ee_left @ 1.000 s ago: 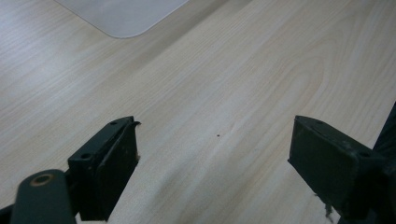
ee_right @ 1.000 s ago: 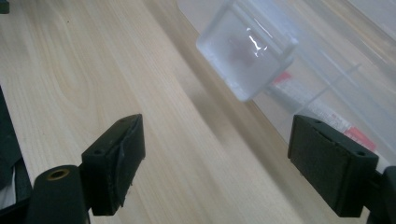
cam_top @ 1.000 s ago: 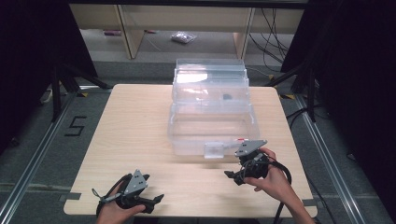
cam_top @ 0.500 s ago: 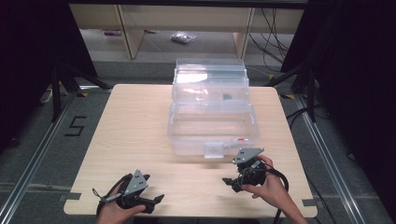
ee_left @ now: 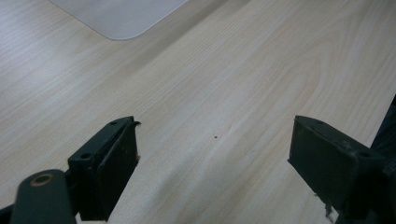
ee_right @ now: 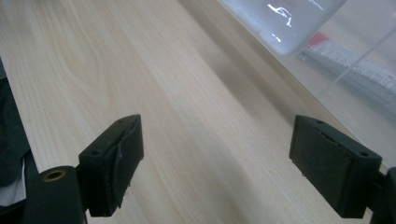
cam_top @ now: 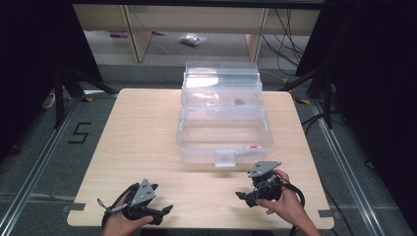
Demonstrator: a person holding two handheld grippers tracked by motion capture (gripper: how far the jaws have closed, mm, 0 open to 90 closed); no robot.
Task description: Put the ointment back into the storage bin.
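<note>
A clear plastic storage box point(cam_top: 222, 118) stands in the middle of the wooden table point(cam_top: 137, 132), with its front latch point(cam_top: 225, 158) facing me. Its corner shows in the right gripper view point(ee_right: 299, 28), with a red-and-white label inside. My left gripper point(cam_top: 164, 210) rests low at the table's near left edge, open, with bare wood between its fingers point(ee_left: 107, 172). My right gripper point(cam_top: 242, 195) sits near the front right, just short of the box, open and empty, above bare wood point(ee_right: 215, 154).
Black curtains flank the table on both sides. Behind the table stands a wooden shelf frame point(cam_top: 133, 29) with a small bag point(cam_top: 192, 39) on the floor. A floor marking "5" point(cam_top: 78, 132) lies left. Cables point(cam_top: 295, 29) trail at the back right.
My right gripper has drawn back from the box's front toward the table's near edge and lower. The left gripper has stayed put.
</note>
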